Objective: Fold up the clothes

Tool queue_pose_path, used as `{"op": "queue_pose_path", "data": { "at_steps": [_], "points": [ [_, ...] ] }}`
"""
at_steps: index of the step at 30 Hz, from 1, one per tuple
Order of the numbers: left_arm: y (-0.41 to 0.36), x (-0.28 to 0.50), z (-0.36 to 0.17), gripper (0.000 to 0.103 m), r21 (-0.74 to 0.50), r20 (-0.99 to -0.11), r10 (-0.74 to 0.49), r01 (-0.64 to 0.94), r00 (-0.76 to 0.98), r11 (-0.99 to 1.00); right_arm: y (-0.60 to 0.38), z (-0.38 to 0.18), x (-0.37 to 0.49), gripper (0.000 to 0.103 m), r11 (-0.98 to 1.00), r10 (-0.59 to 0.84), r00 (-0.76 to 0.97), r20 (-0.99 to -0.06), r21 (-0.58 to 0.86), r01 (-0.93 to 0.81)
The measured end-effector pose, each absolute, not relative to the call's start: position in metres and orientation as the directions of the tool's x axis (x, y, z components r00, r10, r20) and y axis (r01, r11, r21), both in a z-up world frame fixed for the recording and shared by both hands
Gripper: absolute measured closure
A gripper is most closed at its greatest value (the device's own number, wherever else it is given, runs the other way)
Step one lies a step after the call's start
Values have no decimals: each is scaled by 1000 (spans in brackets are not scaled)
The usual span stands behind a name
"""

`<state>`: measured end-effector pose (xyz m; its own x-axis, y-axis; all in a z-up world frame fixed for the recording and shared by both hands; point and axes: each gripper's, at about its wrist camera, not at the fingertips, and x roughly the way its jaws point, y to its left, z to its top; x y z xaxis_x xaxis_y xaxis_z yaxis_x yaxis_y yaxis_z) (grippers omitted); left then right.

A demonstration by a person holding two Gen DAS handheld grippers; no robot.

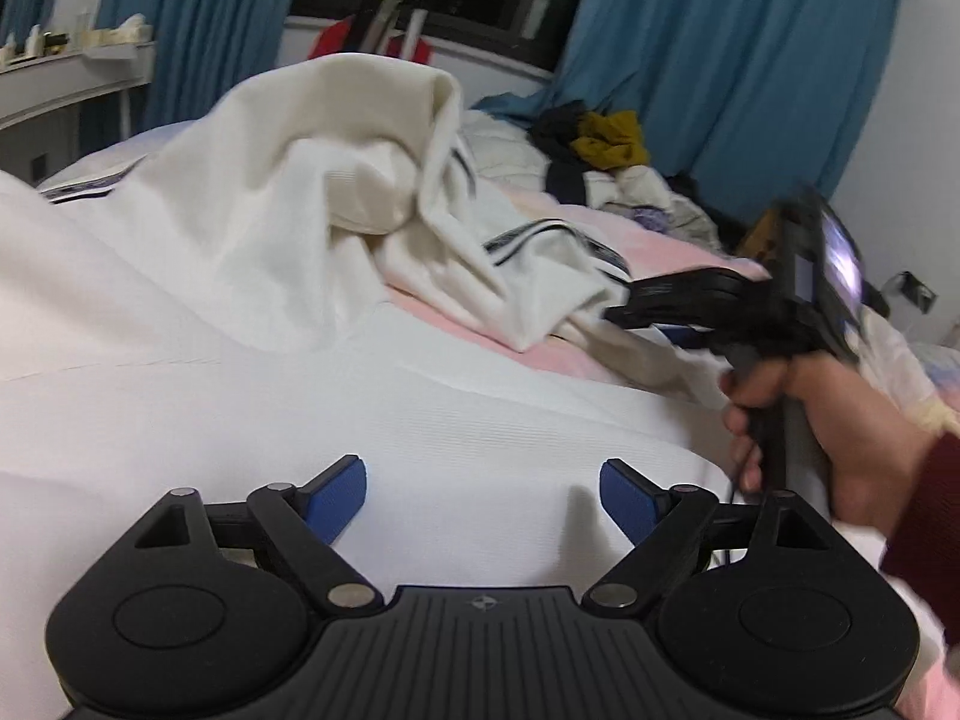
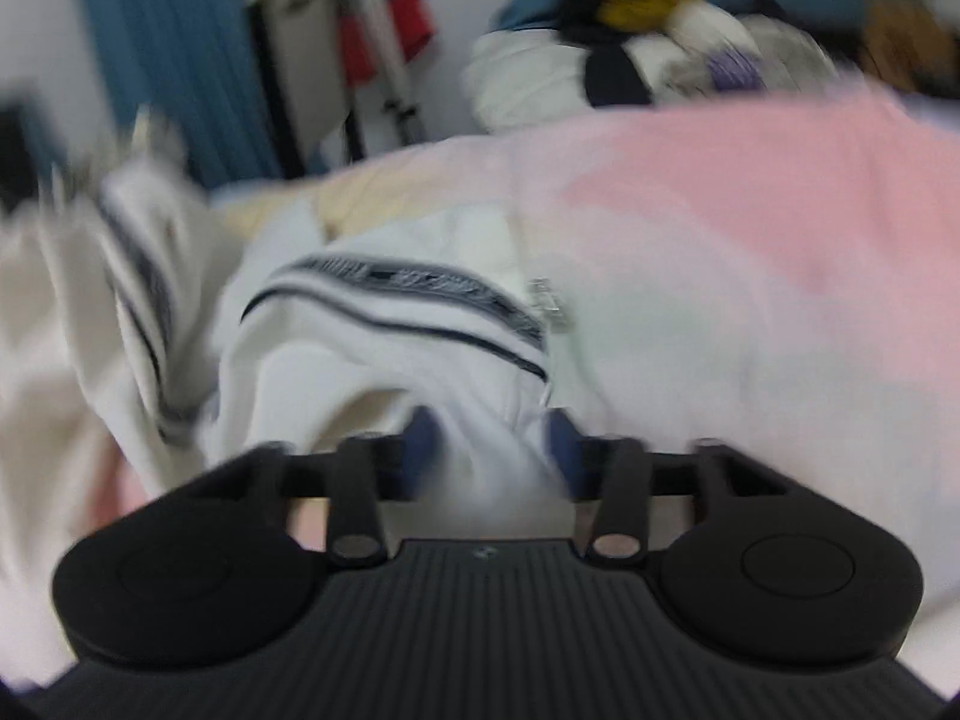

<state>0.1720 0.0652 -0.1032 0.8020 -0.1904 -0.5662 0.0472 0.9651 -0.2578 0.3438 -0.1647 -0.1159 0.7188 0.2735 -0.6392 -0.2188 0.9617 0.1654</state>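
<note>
My right gripper (image 2: 489, 450) pinches the white jacket's (image 1: 288, 228) striped end, which trails leftward in a heap over the pink bed (image 1: 600, 222); my left gripper (image 1: 483, 495), fingers spread and holding nothing, hovers over its flat near panel.

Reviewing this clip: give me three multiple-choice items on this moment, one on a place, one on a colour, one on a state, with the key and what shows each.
1. Where does the pile with the mustard-yellow garment lie?
A. At the far side of the bed, by the curtain
B. Under the left tool
C. On the floor

2. What colour is the bed cover beside the white garment?
A. Green
B. Pink
C. Black

3. How is the left tool?
A. Shut on cloth
B. Open, nothing between its pads
C. Out of view

Key: 1 A, the pile sits far off in front of the blue curtain; 2 B, pink shows to the right of the garment; 3 B, the blue pads stand wide apart over flat white cloth.
</note>
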Motion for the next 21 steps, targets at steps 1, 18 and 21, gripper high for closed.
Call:
{"op": "queue_pose_path", "data": {
  "at_steps": [1, 18, 21],
  "points": [
    [64, 173, -104, 16, -255, -561, -192, 53, 805, 965, -157, -110, 344, 83, 965, 250, 720, -647, 102, -243],
    [63, 171, -97, 15, -300, -474, -259, 122, 842, 946, -326, 30, 360, 91, 894, -229, 889, -397, -448, 30],
    [62, 174, -99, 15, -296, -485, -252, 114, 837, 948, -340, 48, 356, 91, 875, -262, 915, -308, -475, 91]
  ]
}}
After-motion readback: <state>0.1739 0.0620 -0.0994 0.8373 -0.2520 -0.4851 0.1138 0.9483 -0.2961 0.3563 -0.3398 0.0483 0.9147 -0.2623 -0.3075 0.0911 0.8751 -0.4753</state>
